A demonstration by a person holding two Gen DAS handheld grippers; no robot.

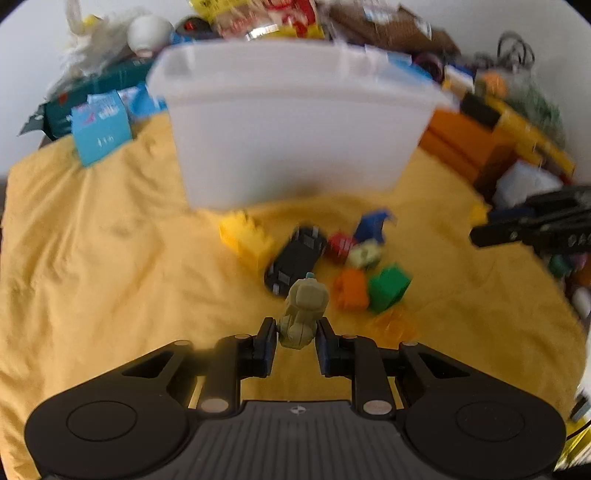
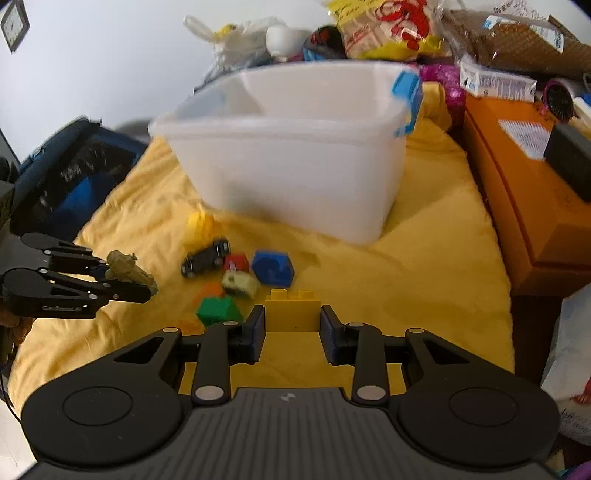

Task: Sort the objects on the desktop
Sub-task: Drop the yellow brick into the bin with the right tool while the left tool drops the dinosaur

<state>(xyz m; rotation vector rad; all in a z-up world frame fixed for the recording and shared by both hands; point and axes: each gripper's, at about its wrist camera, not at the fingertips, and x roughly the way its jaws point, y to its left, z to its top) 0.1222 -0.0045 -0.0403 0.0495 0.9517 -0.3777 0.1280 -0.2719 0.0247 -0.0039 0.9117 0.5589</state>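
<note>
My left gripper [image 1: 295, 332] is shut on an olive toy figure [image 1: 304, 310], held above the yellow cloth [image 1: 110, 277]; the same figure [image 2: 125, 271] shows at the left of the right wrist view. My right gripper [image 2: 292, 319] is shut on a yellow two-stud brick [image 2: 292, 308]. Ahead stands an open white plastic bin [image 2: 295, 162] with a blue latch. Between grippers and bin lie a black toy car [image 1: 295, 258], a yellow brick [image 1: 247, 240], a red piece [image 1: 341, 245], a blue piece [image 2: 273, 267], a pale green piece [image 2: 240, 284], an orange block [image 1: 351, 288] and a green block [image 1: 388, 288].
An orange box [image 2: 524, 192] flanks the cloth on the right. Snack bags [image 2: 384, 29], a brown packet [image 2: 517, 40] and plastic bags pile behind the bin. A dark blue case [image 2: 74, 173] sits at the left, and light blue cartons [image 1: 103, 125] are left of the bin.
</note>
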